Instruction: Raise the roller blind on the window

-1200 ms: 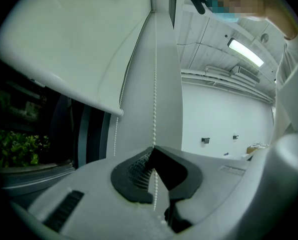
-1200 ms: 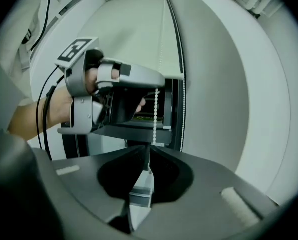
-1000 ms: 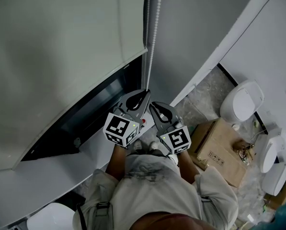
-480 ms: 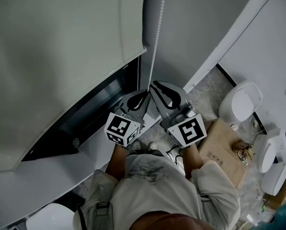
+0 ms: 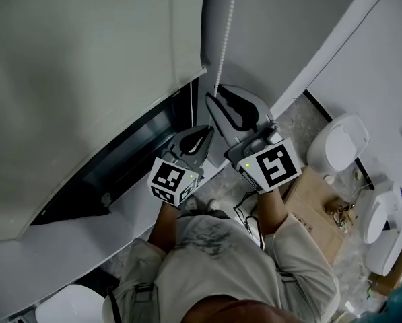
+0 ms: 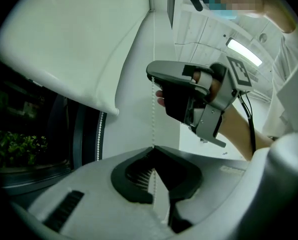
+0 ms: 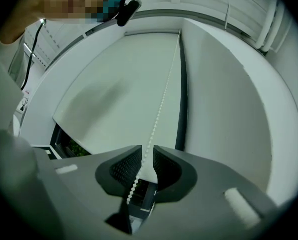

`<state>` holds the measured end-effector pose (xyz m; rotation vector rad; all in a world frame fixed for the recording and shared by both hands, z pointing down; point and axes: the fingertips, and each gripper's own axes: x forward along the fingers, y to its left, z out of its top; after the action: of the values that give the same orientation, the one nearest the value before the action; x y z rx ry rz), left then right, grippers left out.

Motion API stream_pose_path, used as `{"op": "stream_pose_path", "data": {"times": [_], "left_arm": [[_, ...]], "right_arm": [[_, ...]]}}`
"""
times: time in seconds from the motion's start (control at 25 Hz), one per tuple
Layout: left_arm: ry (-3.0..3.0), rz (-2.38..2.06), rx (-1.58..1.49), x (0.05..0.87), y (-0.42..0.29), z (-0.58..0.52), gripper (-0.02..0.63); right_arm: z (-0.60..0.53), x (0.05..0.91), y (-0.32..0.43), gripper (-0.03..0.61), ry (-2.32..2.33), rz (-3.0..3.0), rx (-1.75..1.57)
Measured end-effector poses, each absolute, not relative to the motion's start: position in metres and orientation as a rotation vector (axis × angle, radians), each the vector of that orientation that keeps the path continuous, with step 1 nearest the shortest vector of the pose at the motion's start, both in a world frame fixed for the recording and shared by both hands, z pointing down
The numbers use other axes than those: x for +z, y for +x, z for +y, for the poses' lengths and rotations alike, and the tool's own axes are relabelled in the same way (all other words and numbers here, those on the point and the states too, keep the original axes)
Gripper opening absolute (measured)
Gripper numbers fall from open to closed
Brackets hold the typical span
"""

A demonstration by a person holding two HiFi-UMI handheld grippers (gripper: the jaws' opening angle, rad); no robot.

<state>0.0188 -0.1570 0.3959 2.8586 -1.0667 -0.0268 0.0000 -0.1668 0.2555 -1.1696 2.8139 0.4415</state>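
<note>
Two grippers were on the bead chain (image 5: pixel 226 36), one above the other. The left gripper (image 5: pixel 208 129) sat lower, and in its own view its jaws (image 6: pixel 152 147) were pressed together at the tips, pinching the chain (image 6: pixel 152 109), which ran straight up out of them. The right gripper (image 5: pixel 213 98) was higher on the same strand. Its jaws (image 7: pixel 148 149) were spread a bit, with the chain (image 7: pixel 161 104) running through the gap and neither pad squeezing it. From the left gripper view you could see the right gripper (image 6: pixel 150 77) hanging just above, with the person's hand behind it. The blind (image 5: pixel 86 79) covered most of the window, its bottom edge sitting above a dark strip of glass (image 5: pixel 120 160) near the sill. A second strand of beads (image 6: pixel 99 136) hung next to the dark frame under the blind's corner (image 6: pixel 74 49), and some greenery (image 6: pixel 14 144) showed through the glass. Down on the floor to the right there was a cardboard box (image 5: pixel 312 210).
</note>
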Motion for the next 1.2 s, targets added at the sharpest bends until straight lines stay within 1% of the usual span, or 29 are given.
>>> {"op": "stream_pose_path", "data": {"times": [0.04, 0.2, 0.4, 1.2], "left_arm": [[2.858, -1.068, -0.027, 0.395, 0.019, -0.157, 0.011], [2.856, -1.070, -0.035, 0.398, 0.018, -0.160, 0.011], [2.852, -1.075, -0.034, 0.401, 0.016, -0.164, 0.011], [2.773, -1.053, 0.089, 0.463, 0.017, -0.171, 0.011]], "right_arm": [[-0.168, 0.252, -0.001, 0.083, -1.165, 2.812, 0.442], [-0.170, 0.252, -0.002, 0.023, -1.149, 2.801, 0.390], [-0.171, 0.259, -0.001, 0.012, -1.169, 2.788, 0.350], [-0.176, 0.315, 0.003, 0.011, -1.223, 2.817, 0.207]]}}
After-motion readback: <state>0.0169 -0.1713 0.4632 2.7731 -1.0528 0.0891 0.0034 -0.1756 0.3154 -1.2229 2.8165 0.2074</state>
